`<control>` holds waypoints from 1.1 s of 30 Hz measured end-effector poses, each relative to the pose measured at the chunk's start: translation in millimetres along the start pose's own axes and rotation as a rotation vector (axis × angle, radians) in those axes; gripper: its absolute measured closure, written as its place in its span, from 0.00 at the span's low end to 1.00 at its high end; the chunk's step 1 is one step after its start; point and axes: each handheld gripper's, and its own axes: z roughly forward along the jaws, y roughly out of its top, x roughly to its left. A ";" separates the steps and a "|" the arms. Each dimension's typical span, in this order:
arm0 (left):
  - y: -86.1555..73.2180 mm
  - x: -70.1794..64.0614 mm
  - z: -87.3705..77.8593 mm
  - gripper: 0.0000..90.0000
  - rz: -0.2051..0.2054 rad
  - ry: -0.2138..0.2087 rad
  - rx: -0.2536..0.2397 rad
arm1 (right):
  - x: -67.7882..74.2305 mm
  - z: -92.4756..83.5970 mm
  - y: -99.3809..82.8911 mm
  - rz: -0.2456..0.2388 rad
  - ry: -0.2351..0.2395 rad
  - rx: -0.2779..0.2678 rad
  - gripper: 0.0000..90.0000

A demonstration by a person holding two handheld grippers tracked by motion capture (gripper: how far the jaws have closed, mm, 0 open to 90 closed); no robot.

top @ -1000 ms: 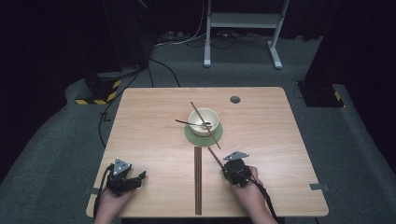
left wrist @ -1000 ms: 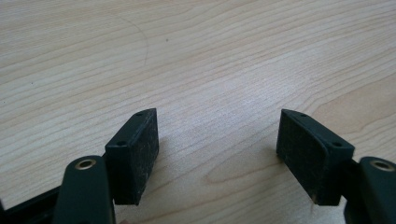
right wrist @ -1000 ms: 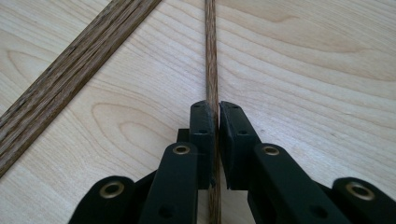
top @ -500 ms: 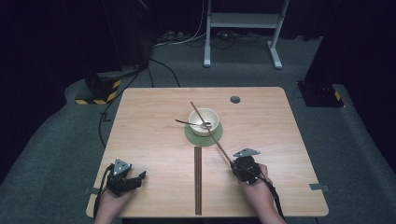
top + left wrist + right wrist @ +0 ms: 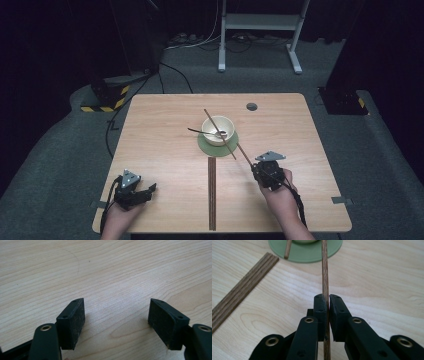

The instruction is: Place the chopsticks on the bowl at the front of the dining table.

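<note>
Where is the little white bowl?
In the high view the bowl sits near the middle of the table, a bit toward the far side, on a green mat. A chopstick lies across it, and the right gripper is nearest.

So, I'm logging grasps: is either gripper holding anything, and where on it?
The right gripper is shut on a chopstick near its lower end. The left gripper is open, holding nothing.
</note>
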 end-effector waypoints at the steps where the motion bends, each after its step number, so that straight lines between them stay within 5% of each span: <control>1: 0.0 0.3 0.2 0.33 -0.003 -0.004 -0.004 | 0.1 -1.4 6.7 -0.009 0.004 -0.008 0.93; 14: -0.2 -0.4 0.1 0.33 0.003 0.005 0.000 | 4.3 4.2 40.2 -0.035 0.028 -0.027 0.93; 29: -0.3 -1.6 0.7 0.33 -0.016 -0.008 -0.008 | 11.6 31.0 85.0 -0.063 0.025 -0.016 0.93; 33: -0.7 -0.5 -0.4 0.33 0.013 -0.008 0.007 | 12.7 42.6 98.3 -0.048 0.027 -0.005 0.93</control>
